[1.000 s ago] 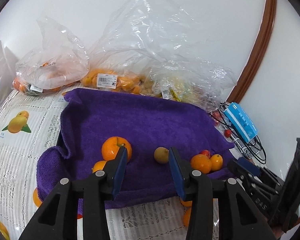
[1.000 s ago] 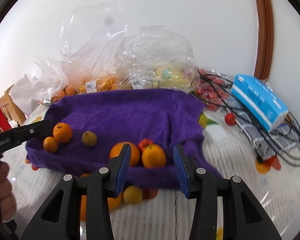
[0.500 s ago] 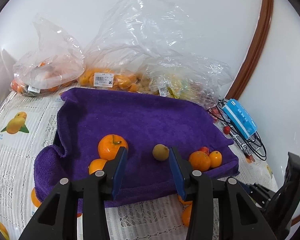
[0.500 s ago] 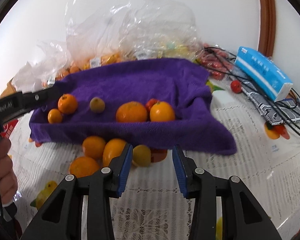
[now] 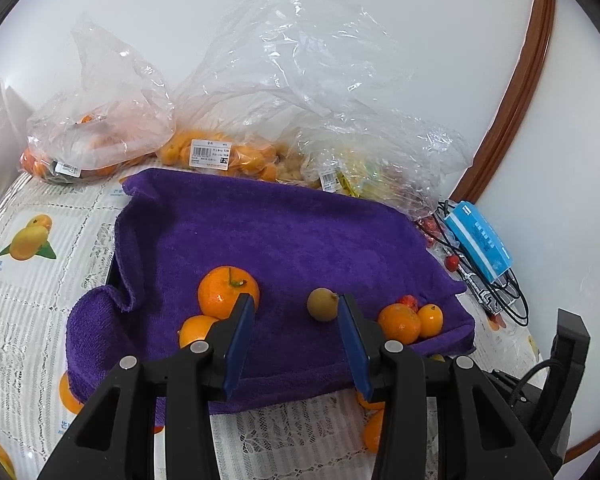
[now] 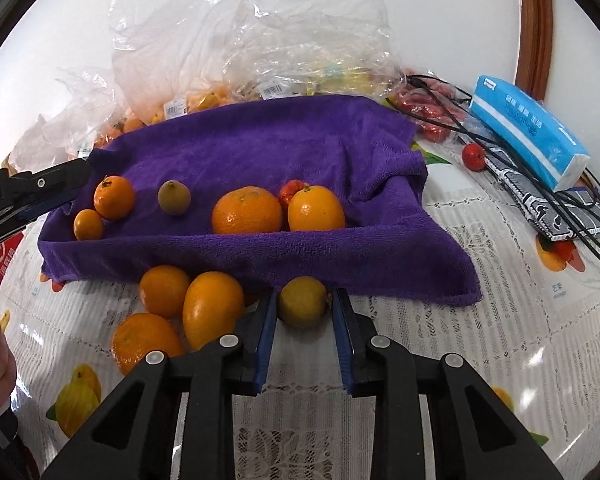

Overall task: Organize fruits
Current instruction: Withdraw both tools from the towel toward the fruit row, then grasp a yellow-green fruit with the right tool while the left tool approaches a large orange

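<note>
Right tool (image 6: 303, 304) lowered over table fruit | yellow fruit (image 6: 302, 301) between its narrowly parted jaws, untouched

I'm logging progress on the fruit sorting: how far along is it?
Partway. Six fruits already sit on the purple towel. The open right gripper straddles a yellow-green fruit on the tablecloth, not yet gripped. The empty left gripper hovers over the towel. Three oranges remain beside that fruit.
</note>
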Tool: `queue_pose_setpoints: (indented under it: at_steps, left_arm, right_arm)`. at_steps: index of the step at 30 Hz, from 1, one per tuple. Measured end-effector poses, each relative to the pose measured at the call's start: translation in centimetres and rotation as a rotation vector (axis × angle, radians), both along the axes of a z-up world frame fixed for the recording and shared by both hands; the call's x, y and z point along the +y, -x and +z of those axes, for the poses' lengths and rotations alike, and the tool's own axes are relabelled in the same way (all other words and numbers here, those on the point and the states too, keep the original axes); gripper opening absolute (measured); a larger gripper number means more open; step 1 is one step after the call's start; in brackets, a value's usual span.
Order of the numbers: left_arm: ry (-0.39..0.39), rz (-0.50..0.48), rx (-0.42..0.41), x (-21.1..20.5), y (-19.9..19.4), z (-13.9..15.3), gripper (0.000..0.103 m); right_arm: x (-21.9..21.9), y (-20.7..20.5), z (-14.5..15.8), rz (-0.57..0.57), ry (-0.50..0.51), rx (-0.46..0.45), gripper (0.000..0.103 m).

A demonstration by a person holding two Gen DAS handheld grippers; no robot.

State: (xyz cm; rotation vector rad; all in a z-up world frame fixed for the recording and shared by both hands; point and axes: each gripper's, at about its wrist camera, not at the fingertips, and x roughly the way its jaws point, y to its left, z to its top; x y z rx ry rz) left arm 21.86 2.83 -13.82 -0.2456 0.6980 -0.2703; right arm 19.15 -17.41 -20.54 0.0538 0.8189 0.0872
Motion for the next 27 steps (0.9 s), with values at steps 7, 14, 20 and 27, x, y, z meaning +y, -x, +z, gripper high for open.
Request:
queue_pose_setpoints:
  at_steps: [7, 14, 20, 27]
  left_arm:
    - [-0.003, 0.001, 0.001, 0.0, -0.1, 0.0, 0.041]
    - [-0.014, -0.004, 0.003, -0.5, 0.0, -0.1, 0.041]
    - [-0.053, -0.020, -0.047, -1.3, 1.1, 0.3, 0.041]
    - [-0.051, -0.075, -0.051, -3.1, 3.4, -0.5, 0.041]
  right_arm:
    - [0.8, -0.3, -0.1, 0.004, 0.054, 0.009, 0.025]
    - [-0.6, 0.8, 0.2, -0.032, 0.001, -0.013, 0.025]
    - [-1.6, 3.2, 0.1, -0.029, 0.015, -0.007, 0.025]
    - [-4.1, 6.4, -0.1, -0.079, 0.013, -0.007, 0.025]
